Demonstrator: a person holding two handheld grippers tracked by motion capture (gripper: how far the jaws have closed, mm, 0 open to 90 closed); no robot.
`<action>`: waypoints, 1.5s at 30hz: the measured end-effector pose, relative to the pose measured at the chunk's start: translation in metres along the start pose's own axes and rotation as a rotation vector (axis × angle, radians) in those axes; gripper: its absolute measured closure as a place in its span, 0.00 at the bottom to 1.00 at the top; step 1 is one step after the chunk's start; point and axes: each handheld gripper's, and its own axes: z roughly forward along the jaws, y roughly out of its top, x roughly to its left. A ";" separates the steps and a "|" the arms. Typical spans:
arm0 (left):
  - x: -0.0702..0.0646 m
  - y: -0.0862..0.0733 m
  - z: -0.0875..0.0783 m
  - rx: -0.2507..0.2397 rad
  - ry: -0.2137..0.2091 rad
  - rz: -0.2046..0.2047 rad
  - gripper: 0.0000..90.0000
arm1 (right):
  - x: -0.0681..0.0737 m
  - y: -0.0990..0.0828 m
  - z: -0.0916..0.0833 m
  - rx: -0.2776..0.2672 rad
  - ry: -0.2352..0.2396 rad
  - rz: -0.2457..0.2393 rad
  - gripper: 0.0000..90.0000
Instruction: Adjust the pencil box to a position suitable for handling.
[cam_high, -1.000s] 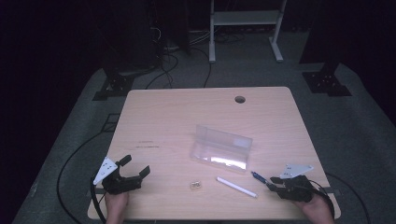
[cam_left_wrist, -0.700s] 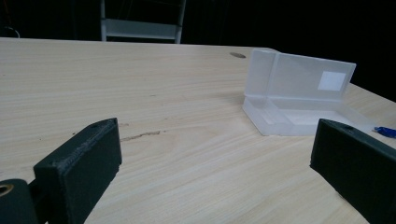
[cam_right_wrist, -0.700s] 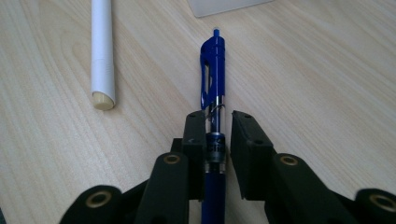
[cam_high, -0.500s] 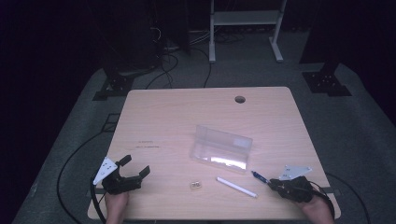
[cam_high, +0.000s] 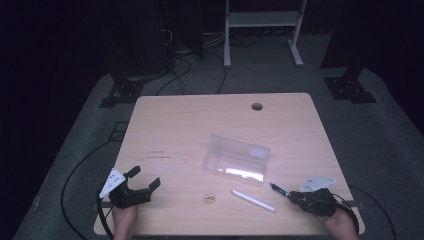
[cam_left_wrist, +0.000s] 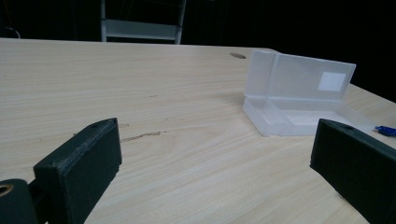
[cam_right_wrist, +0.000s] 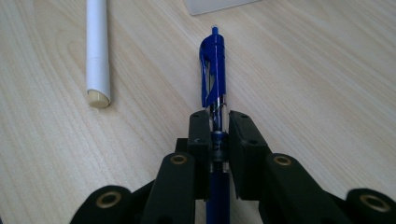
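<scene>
A blue pen (cam_right_wrist: 213, 65) lies flat on the wooden table (cam_high: 180, 130), cap end pointing away from my right gripper (cam_right_wrist: 218, 126). The jaws have just been closing, and their pads now press on the pen's barrel from both sides. In the high view the right gripper (cam_high: 291, 196) sits at the front right, with the pen (cam_high: 278, 188) sticking out toward a clear plastic box (cam_high: 236, 159). The box stands open with its lid upright. My left gripper (cam_high: 145, 186) rests at the front left, open and holding nothing. Its jaws frame the box (cam_left_wrist: 299, 100) in the left gripper view.
A white stick (cam_high: 253, 200) lies left of the pen, its end (cam_right_wrist: 98, 51) close to the right jaws. A small brass-coloured object (cam_high: 210, 198) sits near the front edge. A cable hole (cam_high: 257, 106) marks the far side. Dark floor, cables and stands surround the table.
The right gripper's jaws have closed in on the blue pen. Both hands have stayed where they were, and the box and the stick have not moved.
</scene>
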 end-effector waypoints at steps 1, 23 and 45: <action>0.000 0.000 0.000 0.000 0.000 0.000 0.01 | 0.000 0.000 0.000 0.000 0.000 0.000 0.88; 0.001 -0.001 0.000 0.001 0.006 -0.004 0.01 | 0.000 0.040 -0.009 -0.070 0.051 -0.041 0.88; 0.001 -0.001 0.000 0.001 0.006 -0.003 0.01 | -0.002 0.093 0.002 -0.076 0.076 -0.106 0.88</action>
